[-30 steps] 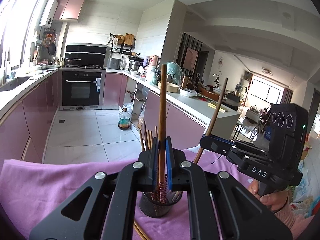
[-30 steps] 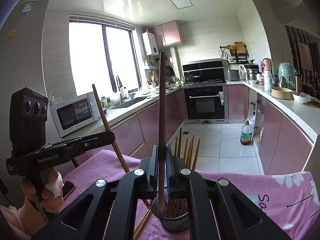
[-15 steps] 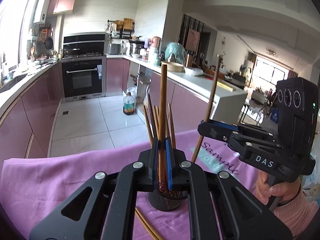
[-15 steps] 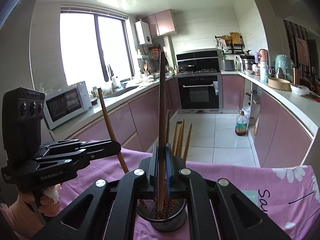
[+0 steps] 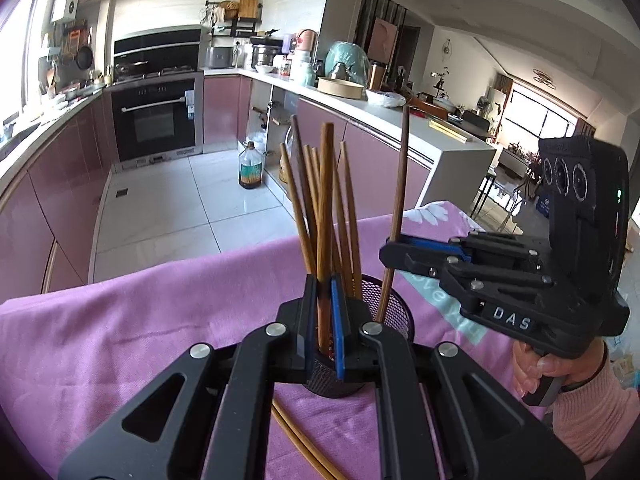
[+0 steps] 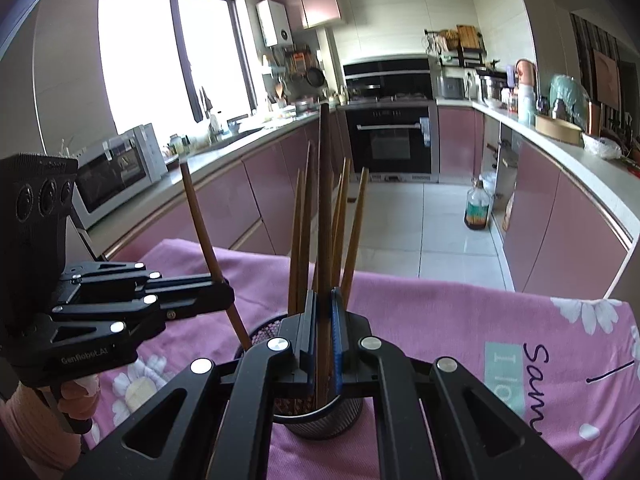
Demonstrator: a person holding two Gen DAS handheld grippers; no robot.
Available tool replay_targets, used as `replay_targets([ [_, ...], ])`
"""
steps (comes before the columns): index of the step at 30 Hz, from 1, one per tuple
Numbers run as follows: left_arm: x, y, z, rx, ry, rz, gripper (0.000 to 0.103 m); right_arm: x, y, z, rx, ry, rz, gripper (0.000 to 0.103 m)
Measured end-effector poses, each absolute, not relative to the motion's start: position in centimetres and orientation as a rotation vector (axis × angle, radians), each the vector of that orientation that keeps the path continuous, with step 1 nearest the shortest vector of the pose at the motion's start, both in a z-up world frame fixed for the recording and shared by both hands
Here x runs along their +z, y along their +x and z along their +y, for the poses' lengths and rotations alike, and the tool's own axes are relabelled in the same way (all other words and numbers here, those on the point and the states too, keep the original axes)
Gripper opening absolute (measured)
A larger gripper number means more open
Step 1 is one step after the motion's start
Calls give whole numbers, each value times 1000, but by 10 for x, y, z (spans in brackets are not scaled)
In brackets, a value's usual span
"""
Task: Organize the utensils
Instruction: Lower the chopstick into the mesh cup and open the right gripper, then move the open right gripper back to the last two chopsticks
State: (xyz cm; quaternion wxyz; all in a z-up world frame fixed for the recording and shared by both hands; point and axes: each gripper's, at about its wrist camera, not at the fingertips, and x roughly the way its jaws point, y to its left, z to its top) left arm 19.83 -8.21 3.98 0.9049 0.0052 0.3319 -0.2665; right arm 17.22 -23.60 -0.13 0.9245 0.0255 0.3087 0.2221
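Observation:
A black mesh cup (image 5: 386, 300) (image 6: 328, 420) stands on a pink cloth (image 5: 160, 312) and holds several brown chopsticks (image 5: 348, 216) (image 6: 356, 232), all upright. My left gripper (image 5: 323, 286) (image 6: 226, 294) is shut on one chopstick (image 5: 325, 200) (image 6: 200, 216), whose lower end reaches into the cup. From the other side, my right gripper (image 6: 324, 312) (image 5: 390, 250) is shut on another chopstick (image 6: 325, 200) (image 5: 400, 200). Its lower end is also inside the cup's rim.
Two loose chopsticks (image 5: 300, 440) lie on the cloth in front of the cup. A person's hand (image 5: 556, 368) grips the right gripper's handle. Beyond the cloth's far edge are a tiled floor, an oil bottle (image 5: 250, 166) and pink kitchen cabinets.
Both grippers have sunk and tilted downward with their chopsticks. The chopsticks' lower ends have gone deeper into the mesh cup, and the cup now sits higher in both views.

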Motion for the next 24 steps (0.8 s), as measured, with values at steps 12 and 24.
replay_targets([
  [12,30,220,-82,-514,-7,715,8,-14,185,-239,439,84,667,7],
  [24,29,200,-66,-460,-38,653,29,-14,177,-244,438,104,642,25],
])
